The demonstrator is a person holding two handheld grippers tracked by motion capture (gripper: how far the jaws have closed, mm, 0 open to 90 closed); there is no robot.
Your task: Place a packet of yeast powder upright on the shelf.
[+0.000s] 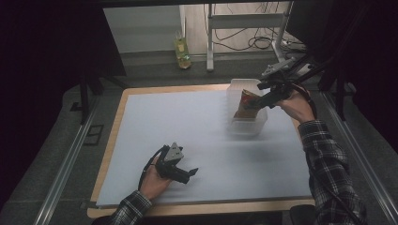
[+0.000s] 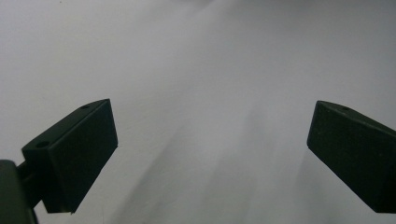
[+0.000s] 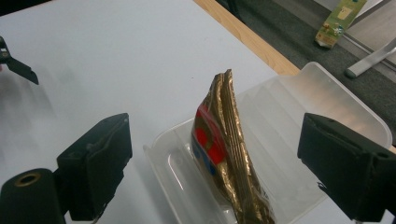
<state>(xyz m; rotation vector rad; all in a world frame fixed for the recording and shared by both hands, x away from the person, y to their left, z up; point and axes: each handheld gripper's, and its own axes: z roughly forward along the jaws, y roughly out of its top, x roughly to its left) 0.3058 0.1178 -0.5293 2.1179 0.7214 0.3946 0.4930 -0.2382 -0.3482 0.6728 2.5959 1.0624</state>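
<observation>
The gold snack packet [image 3: 224, 154] stood on edge inside the clear plastic container [image 3: 345, 102], which sat at the far right of the white table mat [image 1: 187, 136]. Judged from this, the placing step appeared complete or nearly so: the packet was in the container and nothing gripped it. What remained, as far as could be judged, was withdrawal of the tool and possibly settling the packet flat, since it leaned upright against the container wall.

The right gripper [image 3: 215, 163] hovered at the container's right side, its jaws spread wide on either side of the packet without touching it. In the high view the right hand [image 1: 295, 105] held the tool tilted down and leftward toward the container.

The left gripper [image 1: 187, 174] rested low over the near left part of the mat, well apart from the container. Its jaws were spread apart and held nothing.
</observation>
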